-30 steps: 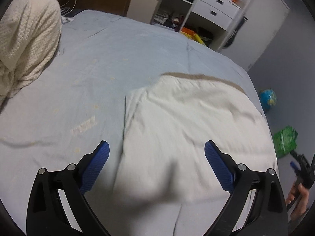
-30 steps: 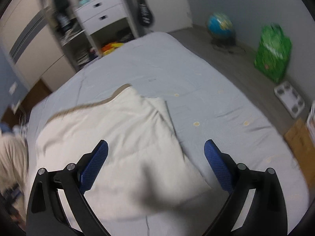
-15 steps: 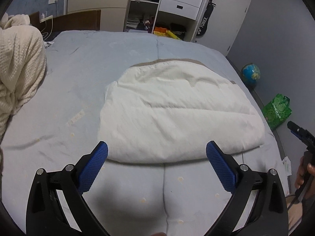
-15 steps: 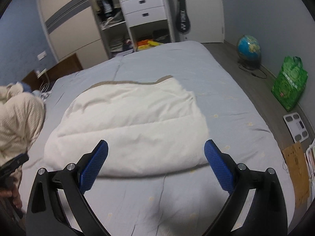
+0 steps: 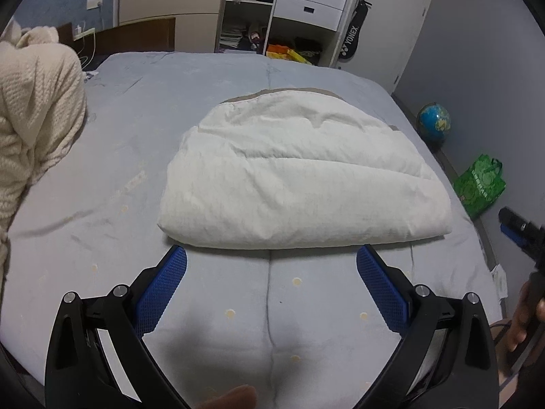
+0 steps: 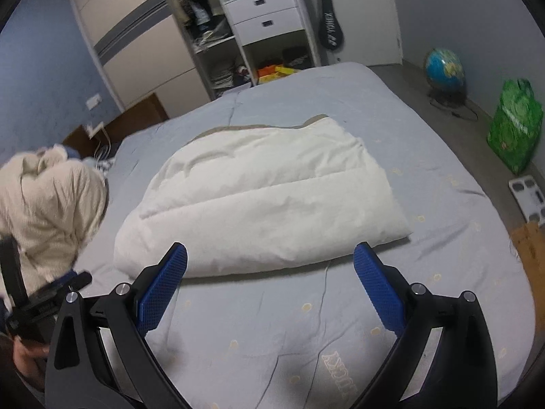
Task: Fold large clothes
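On bed (image 5: 102, 177), folded garment (image 5: 303, 177), both tools apart

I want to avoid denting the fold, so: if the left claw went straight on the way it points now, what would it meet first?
Probably the near folded edge of the white folded quilt. The left claw is open, holds nothing, and points at it over the blue bedsheet. Depth is unclear; angled lower, it would meet the sheet first.

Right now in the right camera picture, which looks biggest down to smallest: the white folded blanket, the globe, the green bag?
1. White folded blanket, by far the biggest.
2. Green bag.
3. Globe, smallest, though it sits farther away, so its real size against the bag is unsure.
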The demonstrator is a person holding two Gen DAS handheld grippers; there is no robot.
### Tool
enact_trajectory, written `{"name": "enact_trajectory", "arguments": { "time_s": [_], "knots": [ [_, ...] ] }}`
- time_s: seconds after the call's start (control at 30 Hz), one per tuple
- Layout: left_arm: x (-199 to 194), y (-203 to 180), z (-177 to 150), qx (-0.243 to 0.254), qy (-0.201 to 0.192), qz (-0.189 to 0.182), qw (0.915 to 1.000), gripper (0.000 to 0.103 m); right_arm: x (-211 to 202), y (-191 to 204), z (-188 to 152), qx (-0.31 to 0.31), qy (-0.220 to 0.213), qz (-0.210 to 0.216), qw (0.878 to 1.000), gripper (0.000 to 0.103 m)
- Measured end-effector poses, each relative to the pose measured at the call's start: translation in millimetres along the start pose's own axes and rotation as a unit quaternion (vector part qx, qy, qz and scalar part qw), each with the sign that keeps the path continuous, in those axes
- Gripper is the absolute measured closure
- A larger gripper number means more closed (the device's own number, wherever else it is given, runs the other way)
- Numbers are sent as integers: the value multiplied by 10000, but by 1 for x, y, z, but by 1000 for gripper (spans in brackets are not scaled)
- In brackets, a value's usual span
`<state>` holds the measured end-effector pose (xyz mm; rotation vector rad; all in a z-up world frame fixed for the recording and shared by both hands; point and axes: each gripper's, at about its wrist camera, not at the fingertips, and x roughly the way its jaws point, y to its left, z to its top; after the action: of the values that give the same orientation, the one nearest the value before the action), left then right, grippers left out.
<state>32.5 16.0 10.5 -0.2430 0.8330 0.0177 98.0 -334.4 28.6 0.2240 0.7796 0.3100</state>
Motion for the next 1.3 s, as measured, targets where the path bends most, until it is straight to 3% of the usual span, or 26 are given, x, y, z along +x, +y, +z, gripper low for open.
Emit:
{"name": "enact_trajectory", "arguments": {
  "time_s": [0.17,0.43,0.73,1.3],
  "knots": [
    [-6,-7,-12,-23,-79,133,9999,7,1,18,-11,-489,56,-128,9987,9],
    [-9,-20,-26,413,-248,203,9986,7,-1,14,-21,-434,69,14,9990,9],
    [-3,-32,-36,848,-265,207,9958,7,13,31,-30,-828,233,-79,9963,9],
    [-2,-31,-36,794,-304,170,9962,7,24,39,-34,-1005,429,-86,9940,9]
  ]
}}
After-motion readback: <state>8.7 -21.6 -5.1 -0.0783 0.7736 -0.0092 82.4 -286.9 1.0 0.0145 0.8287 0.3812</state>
